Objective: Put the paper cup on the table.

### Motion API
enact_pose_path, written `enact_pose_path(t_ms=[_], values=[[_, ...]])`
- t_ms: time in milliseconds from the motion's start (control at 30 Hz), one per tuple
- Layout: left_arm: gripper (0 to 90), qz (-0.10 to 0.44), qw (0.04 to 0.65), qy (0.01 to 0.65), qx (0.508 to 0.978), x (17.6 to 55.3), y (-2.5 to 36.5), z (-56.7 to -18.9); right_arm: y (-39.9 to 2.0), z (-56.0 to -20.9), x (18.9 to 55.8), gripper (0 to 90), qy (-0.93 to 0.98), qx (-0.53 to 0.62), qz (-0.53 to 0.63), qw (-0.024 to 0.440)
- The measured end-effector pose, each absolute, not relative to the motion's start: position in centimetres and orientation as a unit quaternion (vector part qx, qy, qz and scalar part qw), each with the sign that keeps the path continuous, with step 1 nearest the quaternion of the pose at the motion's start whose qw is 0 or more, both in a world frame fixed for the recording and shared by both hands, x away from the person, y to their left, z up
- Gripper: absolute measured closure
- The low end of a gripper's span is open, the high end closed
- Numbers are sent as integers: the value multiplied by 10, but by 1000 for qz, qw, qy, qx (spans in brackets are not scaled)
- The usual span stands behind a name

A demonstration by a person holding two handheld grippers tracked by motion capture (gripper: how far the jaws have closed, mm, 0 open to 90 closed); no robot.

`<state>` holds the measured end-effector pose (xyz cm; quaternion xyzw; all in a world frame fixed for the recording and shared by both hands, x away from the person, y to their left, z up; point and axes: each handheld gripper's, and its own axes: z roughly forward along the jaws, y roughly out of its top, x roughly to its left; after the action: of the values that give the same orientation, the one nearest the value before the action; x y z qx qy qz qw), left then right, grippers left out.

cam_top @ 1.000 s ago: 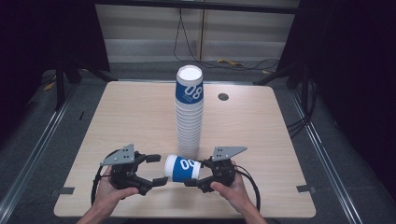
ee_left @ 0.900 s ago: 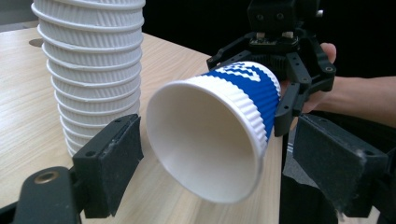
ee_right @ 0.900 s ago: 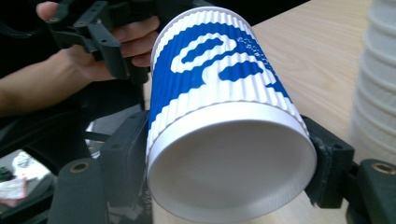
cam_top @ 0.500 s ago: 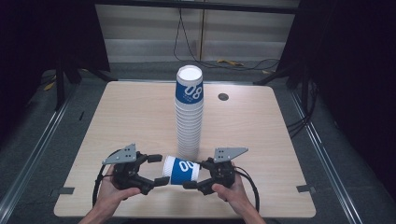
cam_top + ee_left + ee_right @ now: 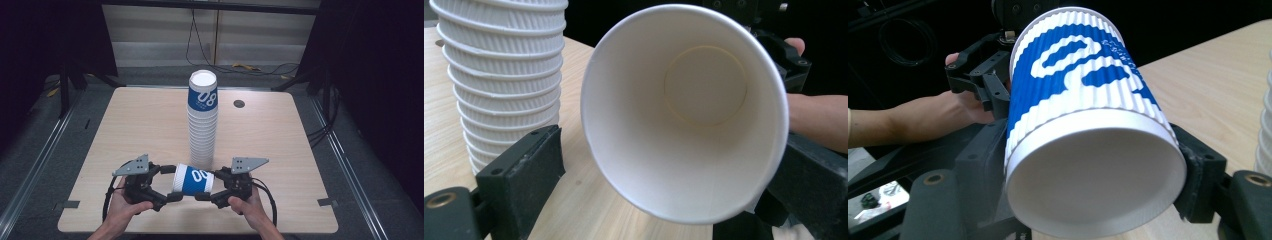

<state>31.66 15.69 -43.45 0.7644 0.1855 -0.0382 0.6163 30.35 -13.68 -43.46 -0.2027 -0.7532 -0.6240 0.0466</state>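
Since the cup [image 5: 193,180] is light, thin and crushable, the right gripper [image 5: 206,190] clamps its stiffer base; the left gripper [image 5: 170,182] gapes around the rim

In the left tool view the stack of cups [image 5: 504,75] runs past the top and left edges, and the held cup [image 5: 684,115] covers my right tool behind it. In the right tool view that cup's base [image 5: 1098,175] hides my jaw pads. From above, my forearms leave the bottom edge; the small dark disc [image 5: 239,104] on the counter [image 5: 300,150] is too small to identify.
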Motion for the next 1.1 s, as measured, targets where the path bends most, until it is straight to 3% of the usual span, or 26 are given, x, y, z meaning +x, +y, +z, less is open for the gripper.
enact_pose_path(t_ms=[233, 367, 1100], values=[[62, -47, 622, 192, 757, 318, 157, -434, -134, -437, 302, 279, -754, -200, -625, 33], [120, -58, 635, 187, 748, 320, 158, -432, -131, -439, 301, 278, -747, -196, -635, 25], [115, -55, 641, 183, 744, 319, 155, -429, -126, -443, 300, 276, -736, -178, -653, 5]])
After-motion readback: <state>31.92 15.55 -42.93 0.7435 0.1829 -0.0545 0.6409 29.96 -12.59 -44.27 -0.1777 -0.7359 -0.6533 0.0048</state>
